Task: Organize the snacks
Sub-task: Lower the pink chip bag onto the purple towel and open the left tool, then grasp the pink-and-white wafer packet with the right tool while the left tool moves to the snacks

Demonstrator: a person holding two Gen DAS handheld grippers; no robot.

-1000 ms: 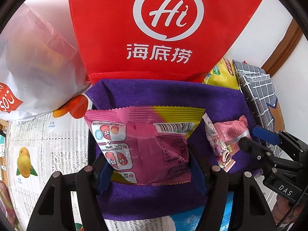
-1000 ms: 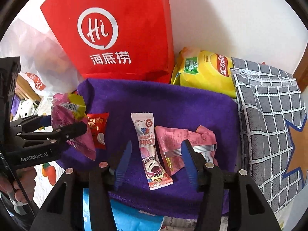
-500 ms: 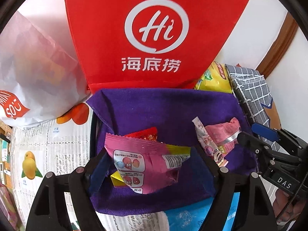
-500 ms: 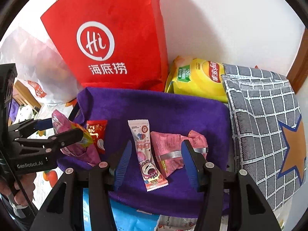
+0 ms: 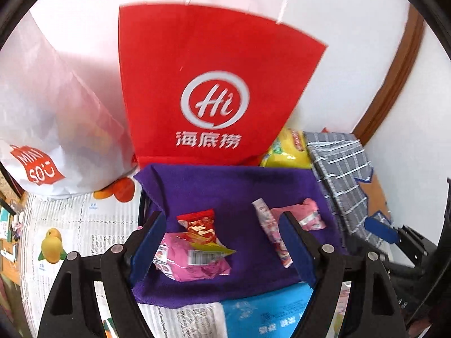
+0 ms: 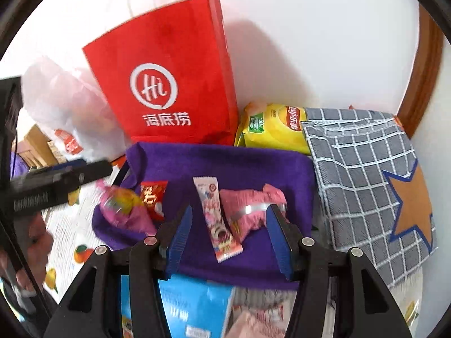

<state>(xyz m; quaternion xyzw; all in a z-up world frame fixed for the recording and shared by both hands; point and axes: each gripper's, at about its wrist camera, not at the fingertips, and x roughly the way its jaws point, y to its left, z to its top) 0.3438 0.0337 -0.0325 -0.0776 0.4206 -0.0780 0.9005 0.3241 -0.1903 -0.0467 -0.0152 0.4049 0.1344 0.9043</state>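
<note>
The pink snack bag (image 5: 194, 259) is lying on the purple cloth (image 5: 231, 186) under the left tongs (image 5: 222, 249), whose jaws have just been opening and are now standing released, clear of it. Its upper edge is covering part of a red packet (image 5: 198, 226). The right tongs (image 6: 229, 238) are hanging released over a long pink-and-white sachet (image 6: 217, 217) and a crumpled pink wrapper (image 6: 251, 208). Beyond them, a red paper bag (image 6: 174, 84) is hiding part of a yellow chip bag (image 6: 274, 128). Motion is blurring the printing.

The red bag (image 5: 214, 90) reads "Hi 海底捞"; the white bag (image 5: 50, 129) reads "MINISO".
</note>
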